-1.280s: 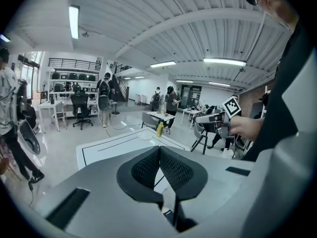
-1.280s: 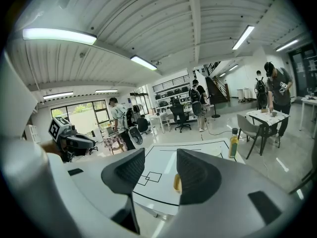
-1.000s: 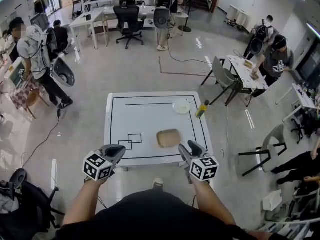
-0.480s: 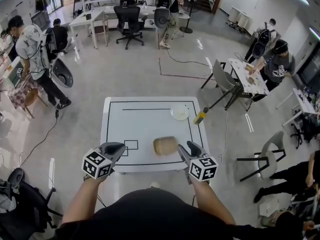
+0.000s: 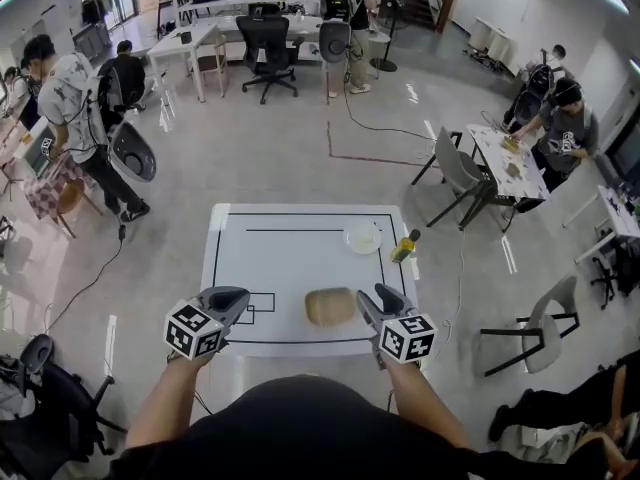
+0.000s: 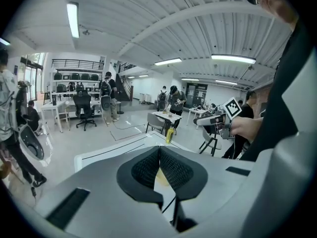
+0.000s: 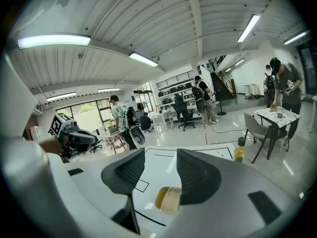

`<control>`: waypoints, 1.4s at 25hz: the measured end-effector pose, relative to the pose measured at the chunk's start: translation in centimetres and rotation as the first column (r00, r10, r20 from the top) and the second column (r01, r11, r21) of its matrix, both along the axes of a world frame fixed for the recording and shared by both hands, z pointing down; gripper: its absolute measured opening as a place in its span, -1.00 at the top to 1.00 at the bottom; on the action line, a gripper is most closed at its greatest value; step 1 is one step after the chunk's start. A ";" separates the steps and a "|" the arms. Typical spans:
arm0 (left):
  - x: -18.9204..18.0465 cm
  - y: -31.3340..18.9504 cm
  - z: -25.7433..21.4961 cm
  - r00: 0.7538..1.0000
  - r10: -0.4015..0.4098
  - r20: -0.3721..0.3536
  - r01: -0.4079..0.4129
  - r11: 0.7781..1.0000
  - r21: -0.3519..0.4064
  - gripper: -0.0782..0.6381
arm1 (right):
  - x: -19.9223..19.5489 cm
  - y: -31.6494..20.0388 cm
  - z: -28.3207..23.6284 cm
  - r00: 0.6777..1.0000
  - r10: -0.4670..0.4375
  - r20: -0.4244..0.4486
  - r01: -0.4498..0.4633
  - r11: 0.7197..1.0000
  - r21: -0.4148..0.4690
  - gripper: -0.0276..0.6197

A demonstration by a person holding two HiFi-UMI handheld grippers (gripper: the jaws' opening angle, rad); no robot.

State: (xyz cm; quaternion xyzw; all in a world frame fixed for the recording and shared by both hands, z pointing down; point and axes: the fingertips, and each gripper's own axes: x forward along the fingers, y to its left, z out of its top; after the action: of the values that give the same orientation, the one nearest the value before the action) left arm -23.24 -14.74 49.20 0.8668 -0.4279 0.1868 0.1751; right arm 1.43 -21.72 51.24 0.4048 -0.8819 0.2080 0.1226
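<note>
1. Compared with half a second ago, both grippers stand closer to the white table [image 5: 270, 268]; its near edge now lies just beyond them.
2. State of the left gripper [image 5: 236, 296]: jaws pressed together, nothing between them.
3. State of the right gripper [image 5: 372, 296]: jaws apart and empty. The tan dish [image 7: 168, 200] shows beyond the gap, resting on the table.
4. Progress: nothing is gripped, touched or lifted. The tan dish lies by the near edge, between the two grippers. The white plate [image 5: 363, 236] and the yellow bottle [image 5: 404, 246] stand far right, the bottle at the right edge.
5. Count: two grippers, one table, one dish, one plate, one bottle.
</note>
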 end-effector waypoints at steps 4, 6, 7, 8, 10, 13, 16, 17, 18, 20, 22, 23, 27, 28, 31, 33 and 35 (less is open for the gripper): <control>1.1 -2.2 -0.1 1.000 -0.014 0.006 0.014 1.000 0.004 0.72 | 0.9 -2.3 0.5 1.000 -0.014 0.006 0.014 1.000 -0.005 0.26; 1.9 -3.2 -0.2 1.000 -0.019 0.006 0.019 1.000 0.006 0.72 | 1.5 -3.2 0.8 1.000 -0.022 0.007 0.022 1.000 -0.011 0.26; 2.3 -3.6 -0.2 1.000 -0.021 0.007 0.021 1.000 0.008 0.72 | 1.8 -3.6 0.9 1.000 -0.027 0.007 0.027 1.000 -0.014 0.26; 2.8 -4.0 -0.2 1.000 -0.023 0.008 0.023 1.000 0.009 0.72 | 2.1 -4.1 1.0 0.999 -0.032 0.008 0.032 0.999 -0.014 0.26; 3.6 -4.8 -0.2 1.000 -0.029 0.010 0.029 0.999 0.015 0.72 | 2.6 -4.9 1.0 0.999 -0.042 0.011 0.042 0.999 -0.010 0.26; 4.5 -5.5 -0.6 0.999 -0.045 0.004 0.045 0.998 0.047 0.72 | 3.3 -5.9 0.8 0.998 -0.055 0.015 0.055 0.999 0.000 0.26; 5.4 -6.0 -0.6 0.999 -0.052 -0.003 0.052 0.997 0.062 0.72 | 4.0 -6.7 1.1 0.998 -0.058 0.020 0.058 0.998 0.001 0.26; 5.7 -6.1 -0.3 0.999 -0.049 -0.003 0.049 0.997 0.056 0.72 | 4.2 -6.9 1.3 0.998 -0.055 0.024 0.055 0.998 -0.004 0.26; 6.0 -6.0 -0.1 0.999 -0.046 -0.002 0.046 0.998 0.050 0.72 | 4.5 -6.9 1.5 0.998 -0.052 0.028 0.052 0.999 -0.008 0.26; 6.4 -6.0 0.2 0.999 -0.044 0.002 0.044 0.998 0.042 0.72 | 5.0 -6.9 1.6 0.998 -0.048 0.034 0.049 0.999 -0.012 0.26; 6.8 -6.3 0.2 0.999 -0.049 -0.003 0.050 0.998 0.040 0.72 | 5.7 -6.9 1.7 0.998 -0.047 0.032 0.047 0.999 -0.011 0.26; 7.0 -6.5 0.1 0.999 -0.051 -0.009 0.051 0.998 0.041 0.72 | 6.1 -7.1 1.7 0.999 -0.044 0.031 0.045 0.999 -0.011 0.26; 7.5 -7.6 -0.4 0.999 -0.035 -0.013 0.035 0.998 0.046 0.72 | 7.0 -7.6 1.7 0.999 -0.023 0.035 0.023 1.000 -0.014 0.26; 7.7 -7.9 -0.4 0.999 -0.031 -0.013 0.032 0.998 0.047 0.72 | 7.1 -7.6 1.7 0.999 -0.018 0.036 0.018 1.000 -0.015 0.26; 8.1 -8.4 -0.4 1.000 -0.020 -0.014 0.020 0.999 0.049 0.72 | 7.7 -7.7 1.8 0.999 -0.004 0.036 0.005 1.000 -0.012 0.26; 8.5 -8.7 -0.2 1.000 -0.005 -0.013 0.005 0.999 0.049 0.72 | 8.0 -7.7 1.9 0.999 0.007 0.036 -0.007 1.000 -0.011 0.26; 8.8 -9.1 -0.1 1.000 0.010 -0.010 -0.010 0.999 0.048 0.72 | 8.3 -7.9 2.1 0.999 0.018 0.036 -0.018 1.000 -0.011 0.26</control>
State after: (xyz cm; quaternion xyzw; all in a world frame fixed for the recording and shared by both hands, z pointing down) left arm -14.40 -23.86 49.13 0.8738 -0.4271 0.1731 0.1555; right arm 9.74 -29.66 53.29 0.4083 -0.8792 0.2212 0.1070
